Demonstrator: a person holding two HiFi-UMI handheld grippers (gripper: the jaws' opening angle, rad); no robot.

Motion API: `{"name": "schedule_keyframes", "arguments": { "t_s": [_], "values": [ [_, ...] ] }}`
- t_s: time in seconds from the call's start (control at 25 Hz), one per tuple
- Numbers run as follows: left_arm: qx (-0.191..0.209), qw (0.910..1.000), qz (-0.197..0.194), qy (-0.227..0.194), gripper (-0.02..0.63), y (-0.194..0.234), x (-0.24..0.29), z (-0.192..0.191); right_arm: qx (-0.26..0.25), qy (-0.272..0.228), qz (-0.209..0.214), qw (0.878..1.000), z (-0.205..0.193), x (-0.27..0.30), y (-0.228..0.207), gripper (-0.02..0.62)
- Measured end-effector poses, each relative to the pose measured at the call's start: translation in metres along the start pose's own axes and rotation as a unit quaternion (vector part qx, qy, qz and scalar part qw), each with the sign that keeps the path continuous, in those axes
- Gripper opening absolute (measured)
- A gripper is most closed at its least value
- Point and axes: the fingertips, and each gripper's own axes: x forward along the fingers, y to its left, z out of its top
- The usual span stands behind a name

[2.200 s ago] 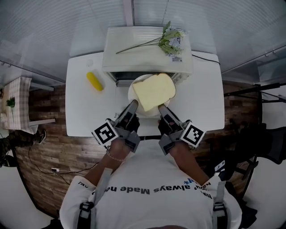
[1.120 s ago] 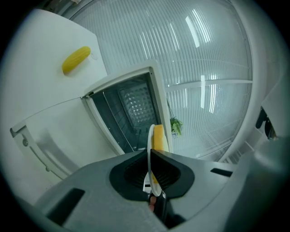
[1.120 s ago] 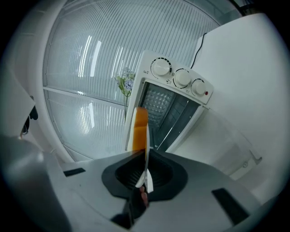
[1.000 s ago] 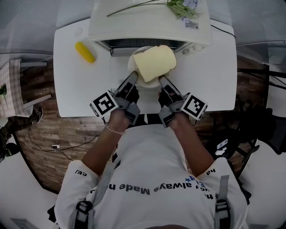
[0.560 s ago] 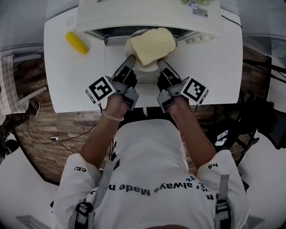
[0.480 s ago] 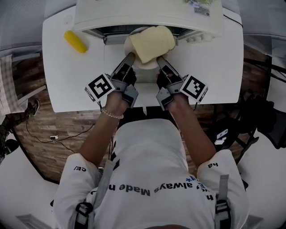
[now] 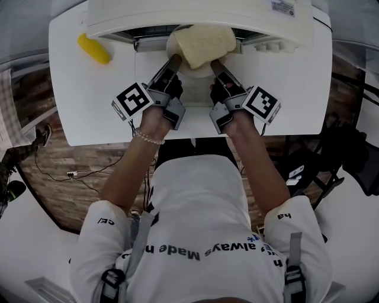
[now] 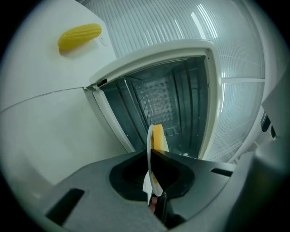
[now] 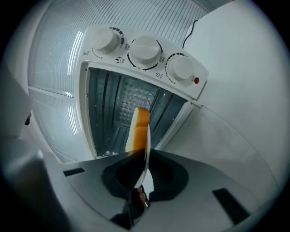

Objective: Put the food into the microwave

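left tongs and right tongs each pinching the plate rim, opposite sides. bread slice on plate, partway into open microwave. corn far left on counter.

your head view looks steeply down past your shoulders onto the table and microwave top. each gripper view rides low and close, facing the open cavity; both share it, with the plate edge-on.

White table: microwave at back, corn at left.
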Motion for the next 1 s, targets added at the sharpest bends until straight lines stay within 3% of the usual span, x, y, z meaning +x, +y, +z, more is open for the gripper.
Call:
{"name": "schedule_keyframes", "arguments": {
  "t_s": [0.48, 0.64, 0.84, 1.0],
  "values": [
    [0.003, 0.9998, 0.013, -0.011, 0.018, 0.003, 0.016, 0.011, -0.003, -0.017, 0.011, 1.000, 0.016, 0.013, -0.001, 0.025],
    [0.001, 0.9998, 0.012, -0.018, 0.018, 0.000, 0.022, 0.014, 0.015, -0.029, 0.018, 0.999, 0.016, 0.007, -0.004, 0.094],
    [-0.008, 0.9997, 0.013, -0.019, 0.018, 0.002, 0.029, 0.020, 0.042, -0.019, 0.041, 0.998, 0.001, 0.007, -0.001, 0.087],
    [-0.005, 0.9998, 0.009, -0.017, 0.018, 0.000, 0.032, 0.020, 0.077, -0.027, 0.062, 0.995, 0.000, 0.008, 0.002, 0.025]
  ]
}}
